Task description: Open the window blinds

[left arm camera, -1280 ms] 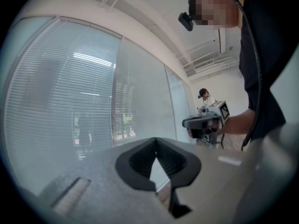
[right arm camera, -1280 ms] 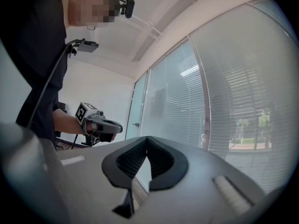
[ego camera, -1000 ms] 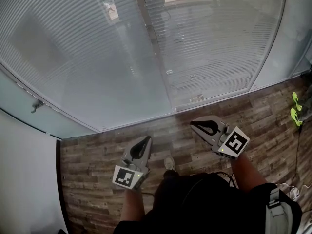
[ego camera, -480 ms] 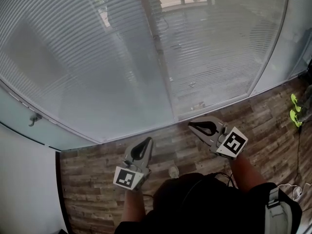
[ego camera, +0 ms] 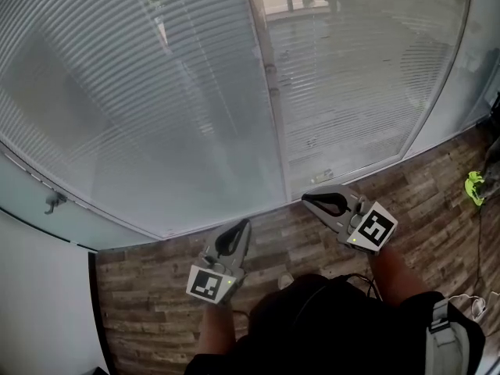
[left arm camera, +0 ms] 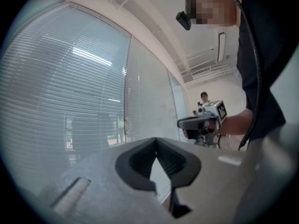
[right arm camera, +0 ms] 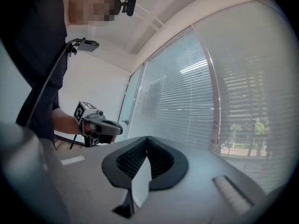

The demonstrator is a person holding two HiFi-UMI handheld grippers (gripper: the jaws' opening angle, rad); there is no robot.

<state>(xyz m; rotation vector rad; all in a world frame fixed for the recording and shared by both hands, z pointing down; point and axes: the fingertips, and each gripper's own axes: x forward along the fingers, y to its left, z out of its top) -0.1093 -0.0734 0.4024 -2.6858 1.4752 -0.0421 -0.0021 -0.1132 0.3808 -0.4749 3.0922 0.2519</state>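
Observation:
Closed white slatted blinds (ego camera: 156,92) hang behind two big window panes split by a grey upright post (ego camera: 272,116). They also fill the left gripper view (left arm camera: 70,92) and the right gripper view (right arm camera: 187,106). Small fittings sit on the post (ego camera: 273,91). My left gripper (ego camera: 245,223) is shut and holds nothing; its tip is close to the window's bottom edge, left of the post. The right gripper (ego camera: 305,199) is likewise shut and holds nothing, just right of the post's foot. In their own views the left gripper (left arm camera: 156,140) and the right gripper (right arm camera: 147,137) show tips that meet.
Wood-plank floor (ego camera: 156,280) runs along the window. A glass door with a handle (ego camera: 53,202) is at the left beside a white wall. A bright green object (ego camera: 474,184) and a cable (ego camera: 469,307) lie at the right. Another person (left arm camera: 204,97) stands far back.
Both grippers have moved closer to the window; the strip of floor ahead of them has narrowed. The post now appears further right. Both stay shut.

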